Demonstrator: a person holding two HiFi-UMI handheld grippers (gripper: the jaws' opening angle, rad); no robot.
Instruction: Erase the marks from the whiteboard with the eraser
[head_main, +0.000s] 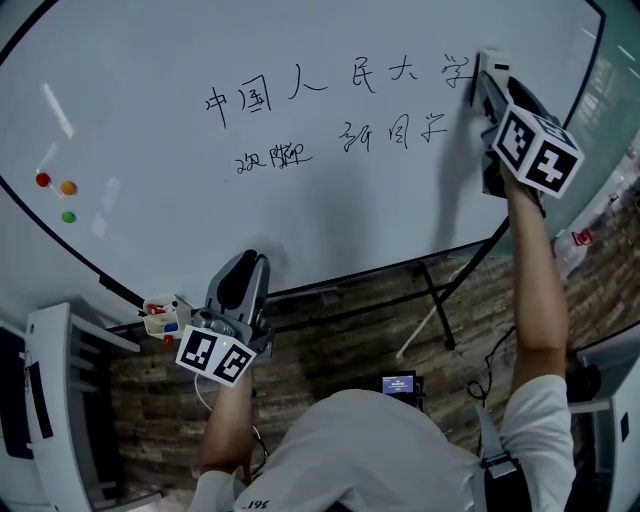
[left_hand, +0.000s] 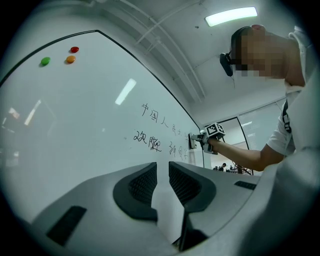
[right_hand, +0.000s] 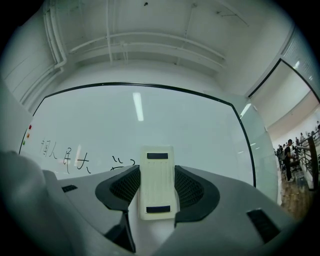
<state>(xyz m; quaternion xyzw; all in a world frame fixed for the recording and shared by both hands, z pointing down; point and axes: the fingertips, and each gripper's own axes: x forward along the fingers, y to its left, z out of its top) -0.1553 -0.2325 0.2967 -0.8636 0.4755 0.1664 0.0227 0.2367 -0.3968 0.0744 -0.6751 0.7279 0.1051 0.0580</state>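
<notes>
The whiteboard (head_main: 150, 60) carries two rows of black handwritten marks (head_main: 330, 100), also seen as marks (left_hand: 152, 132) and marks (right_hand: 82, 161). My right gripper (head_main: 486, 85) is raised at the right end of the top row, shut on a white eraser (head_main: 489, 70) that rests against the board. In the right gripper view the eraser (right_hand: 157, 182) stands upright between the jaws of the right gripper (right_hand: 157, 175). My left gripper (head_main: 246, 278) hangs low by the board's bottom edge. The left gripper (left_hand: 162, 172) is open by a narrow gap with nothing in it.
Red, orange and green magnets (head_main: 55, 192) dot the board's left side. A small holder with markers (head_main: 160, 318) sits on the bottom frame beside my left gripper. The board's stand legs (head_main: 437, 300) cross the brick-patterned floor. A white cabinet (head_main: 50, 400) stands at lower left.
</notes>
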